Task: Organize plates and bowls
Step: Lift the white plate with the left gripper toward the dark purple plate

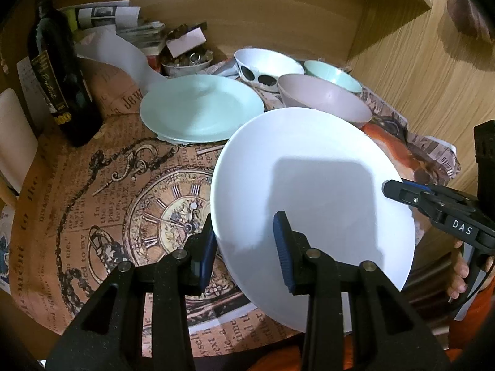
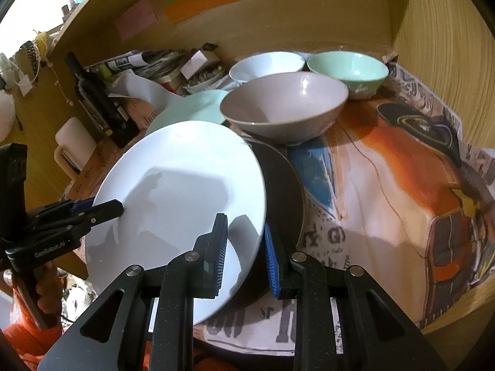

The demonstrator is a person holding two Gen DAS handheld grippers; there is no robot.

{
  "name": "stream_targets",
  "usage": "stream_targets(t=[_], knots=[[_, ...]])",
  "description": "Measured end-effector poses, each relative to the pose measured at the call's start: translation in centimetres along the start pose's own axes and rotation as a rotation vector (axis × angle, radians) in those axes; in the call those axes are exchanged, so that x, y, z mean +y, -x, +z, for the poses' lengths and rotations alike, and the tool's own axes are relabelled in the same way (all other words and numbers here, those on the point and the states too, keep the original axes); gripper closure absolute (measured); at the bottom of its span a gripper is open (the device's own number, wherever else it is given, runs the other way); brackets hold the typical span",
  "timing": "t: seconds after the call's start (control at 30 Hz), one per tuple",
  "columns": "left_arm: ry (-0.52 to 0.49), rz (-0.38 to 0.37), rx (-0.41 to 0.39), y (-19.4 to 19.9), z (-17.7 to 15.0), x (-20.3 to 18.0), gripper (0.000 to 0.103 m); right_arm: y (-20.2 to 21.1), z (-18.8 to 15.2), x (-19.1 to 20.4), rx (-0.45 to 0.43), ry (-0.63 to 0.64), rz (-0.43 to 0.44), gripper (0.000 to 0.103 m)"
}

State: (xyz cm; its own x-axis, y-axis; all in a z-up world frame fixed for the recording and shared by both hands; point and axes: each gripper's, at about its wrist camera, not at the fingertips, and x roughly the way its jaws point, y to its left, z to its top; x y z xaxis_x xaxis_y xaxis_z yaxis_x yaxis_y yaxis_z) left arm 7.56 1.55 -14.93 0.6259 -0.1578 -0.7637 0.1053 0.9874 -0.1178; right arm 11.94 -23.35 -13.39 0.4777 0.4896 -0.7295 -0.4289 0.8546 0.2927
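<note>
The right gripper bore "DAS" in white on its black body. The printed tablecloth showed "Jew", "ed to my" and "time" among its newspaper lines, around a clock face with Roman numerals. The bottle label stayed unreadable.

Under me is a wooden table spread with printed newspaper sheets, one showing an ornate pocket-watch drawing, another an orange and blue picture. On the paper sit a pale mint round plate, apparently stacked on another, a mauve bowl beside it, and behind that a white bowl with dark spots and a mint-green bowl. A dark glass wine bottle stands upright at the left edge, a small dish of metal bits and folded papers crowd the back, and a black round plate lies flat
</note>
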Motion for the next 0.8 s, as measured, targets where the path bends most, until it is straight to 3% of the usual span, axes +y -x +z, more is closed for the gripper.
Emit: stream_targets(t=[0.43,0.8], knots=[[-0.012,0.013,0.04,-2.2,0.5,0.2,0.067,-1.1,0.1,-0.8,0.038,-0.03,0.01,0.082],[-0.071,0.066,0.013,-3.4,1.2,-0.4,0.067,-0.7,0.5,-1.5,0.034,-0.049,0.01,0.081]])
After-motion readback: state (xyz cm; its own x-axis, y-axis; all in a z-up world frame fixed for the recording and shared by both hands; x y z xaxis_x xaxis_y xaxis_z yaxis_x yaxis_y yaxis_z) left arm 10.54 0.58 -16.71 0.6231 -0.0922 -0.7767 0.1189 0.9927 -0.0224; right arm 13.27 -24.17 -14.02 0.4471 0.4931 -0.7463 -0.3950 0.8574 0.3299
